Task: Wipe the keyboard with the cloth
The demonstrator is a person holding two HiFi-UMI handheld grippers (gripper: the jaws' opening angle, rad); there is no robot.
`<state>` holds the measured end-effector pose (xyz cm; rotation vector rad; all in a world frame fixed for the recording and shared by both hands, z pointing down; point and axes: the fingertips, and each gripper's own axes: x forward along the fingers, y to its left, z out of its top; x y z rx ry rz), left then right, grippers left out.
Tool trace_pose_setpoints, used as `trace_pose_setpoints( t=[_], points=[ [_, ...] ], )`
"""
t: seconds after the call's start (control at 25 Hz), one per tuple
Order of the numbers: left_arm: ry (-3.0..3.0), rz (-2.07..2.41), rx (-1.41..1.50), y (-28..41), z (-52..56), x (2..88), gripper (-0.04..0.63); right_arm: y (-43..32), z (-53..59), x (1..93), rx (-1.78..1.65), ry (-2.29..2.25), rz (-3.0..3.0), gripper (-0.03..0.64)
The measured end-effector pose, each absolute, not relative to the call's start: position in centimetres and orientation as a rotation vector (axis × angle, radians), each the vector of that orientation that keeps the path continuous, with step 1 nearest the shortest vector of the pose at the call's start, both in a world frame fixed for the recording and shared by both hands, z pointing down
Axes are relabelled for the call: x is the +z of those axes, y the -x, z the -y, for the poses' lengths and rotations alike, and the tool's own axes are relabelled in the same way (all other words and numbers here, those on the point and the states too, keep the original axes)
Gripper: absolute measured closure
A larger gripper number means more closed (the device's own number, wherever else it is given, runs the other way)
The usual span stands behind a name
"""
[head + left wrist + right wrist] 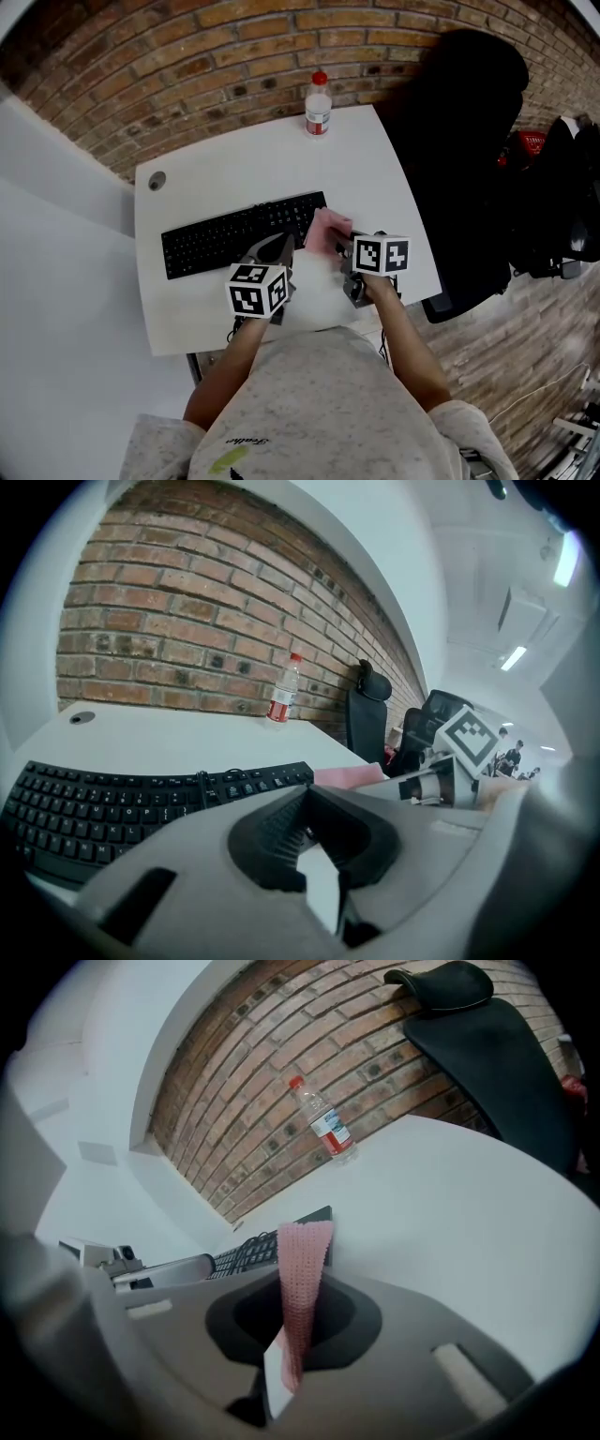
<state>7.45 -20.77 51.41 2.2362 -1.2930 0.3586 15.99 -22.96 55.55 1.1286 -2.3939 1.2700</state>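
Note:
A black keyboard (239,234) lies across the white table (234,164). Just off its right end hangs a pink cloth (326,228), and my right gripper (341,247) is shut on the cloth's near edge. In the right gripper view the cloth (302,1269) stands up as a narrow strip from between the jaws of the right gripper (292,1340), with the keyboard (255,1251) behind it. My left gripper (278,247) is shut on nothing, hovering over the keyboard's right front edge. In the left gripper view the keyboard (122,803) spreads to the left of the left gripper (314,846), and the cloth (349,776) lies beyond it.
A plastic bottle (318,103) with a red cap stands at the table's far edge against the brick wall. A round cable hole (157,180) sits at the far left corner. A black office chair (469,141) is close to the table's right side.

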Motion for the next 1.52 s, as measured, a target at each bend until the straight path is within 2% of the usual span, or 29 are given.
trace_pose_setpoints(
  t=[0.48,1.16,1.52],
  points=[
    [-2.241,1.327,0.292,-5.3,20.5,49.5,0.598,-14.3,23.2,49.5,1.048,-1.159,2.53,0.592],
    [-2.192,1.483,0.218,6.2,19.0,46.3,0.6,-3.6,22.4,43.8,0.783,-1.07,2.666,0.592],
    [-2.177,1.564,0.206,11.6,18.0,45.1,0.6,-0.5,21.7,42.9,0.616,-1.099,2.666,0.592]
  ],
)
